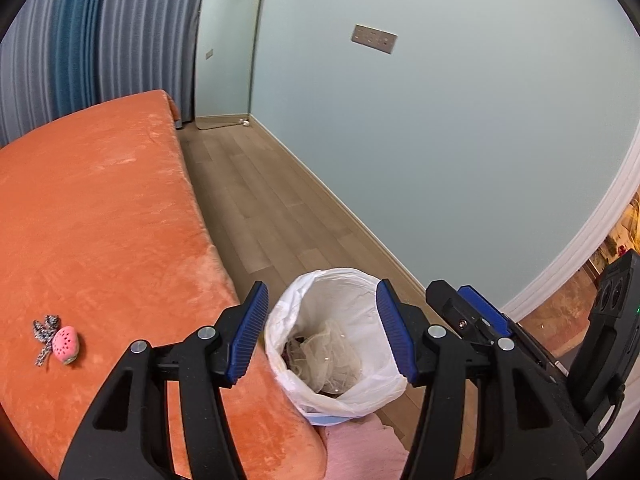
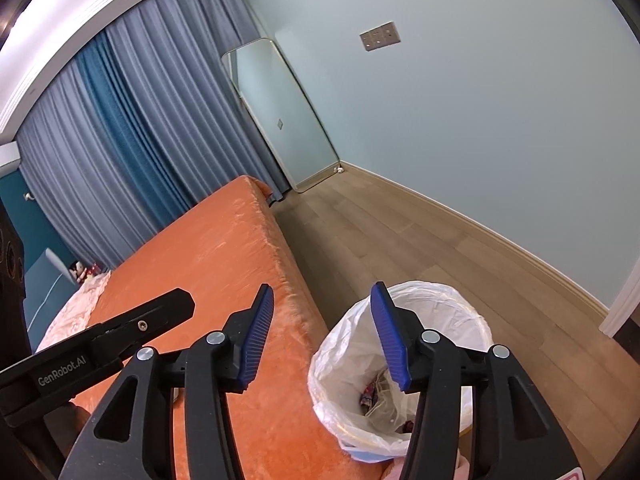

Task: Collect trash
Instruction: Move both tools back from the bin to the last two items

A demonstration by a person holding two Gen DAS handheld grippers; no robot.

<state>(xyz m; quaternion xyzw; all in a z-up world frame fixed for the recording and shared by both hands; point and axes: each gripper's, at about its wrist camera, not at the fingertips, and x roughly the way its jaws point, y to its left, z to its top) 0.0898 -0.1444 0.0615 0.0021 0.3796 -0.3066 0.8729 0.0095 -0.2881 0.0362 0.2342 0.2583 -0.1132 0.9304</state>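
- My left gripper (image 1: 322,338) hangs above the white-bagged round trash bin (image 1: 312,368) beside the bed, its blue pads spread wide with nothing between them.
- My right gripper (image 2: 322,336) is spread too, and empty, over the near bed edge and the bin's rim (image 2: 472,300).
- The bin already holds crumpled clear plastic film (image 1: 328,354) and some dark wrappers (image 2: 370,392), so I judge a drop is finished and the next job is finding more trash.
- To do that well I would sweep the orange plush bedspread (image 1: 100,220) and approach any scrap from above, pads spread, pinching low so the plush does not get caught.
- The one loose thing on it is a small pink strawberry-shaped charm with a patterned ribbon (image 1: 58,342), well apart from the bin; I cannot tell whether it counts as trash.
- My two grippers sit just beside each other, so I would move one at a time.
- The wooden floor (image 1: 260,200) and the leaning mirror (image 1: 228,44) show no litter.
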